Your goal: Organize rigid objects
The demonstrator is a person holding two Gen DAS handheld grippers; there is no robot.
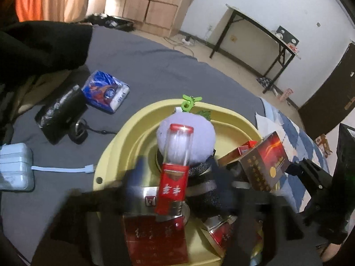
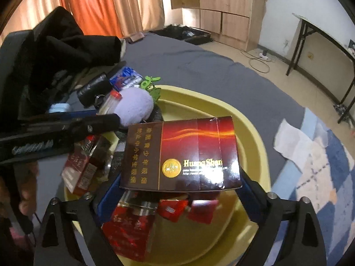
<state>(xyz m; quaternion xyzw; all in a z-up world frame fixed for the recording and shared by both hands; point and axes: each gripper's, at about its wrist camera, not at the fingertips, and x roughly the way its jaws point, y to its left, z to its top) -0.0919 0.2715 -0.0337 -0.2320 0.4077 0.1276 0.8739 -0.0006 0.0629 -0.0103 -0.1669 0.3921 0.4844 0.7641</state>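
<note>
Resting between the spread blue pads of the right hand-held gripper [image 2: 179,190], a dark red and brown carton [image 2: 180,153] with gold lettering sits tilted above a yellow plastic basin [image 2: 248,124] that stands on a grey bed sheet [image 2: 199,66]. Whether the pads actually press on the carton's ends cannot be told; if they do not, it could slide off and drop onto the red cigarette packs [image 2: 131,232] piled beneath. In the left wrist view, a tall clear tube with a red cap and red label [image 1: 176,161] stands between the wide-spread fingers of the left hand-held gripper [image 1: 175,190], apparently untouched, leaning against a lilac plush ball [image 1: 199,133]. That tube looks top-heavy and may topple if the carton lands near it. The basin is crowded, so a further box could perch on the heap and spill over the rim. Outside the basin, a blue tissue pack [image 1: 105,94], a black pouch [image 1: 62,115] and a pale charger case [image 1: 15,166] lie on the sheet.
</note>
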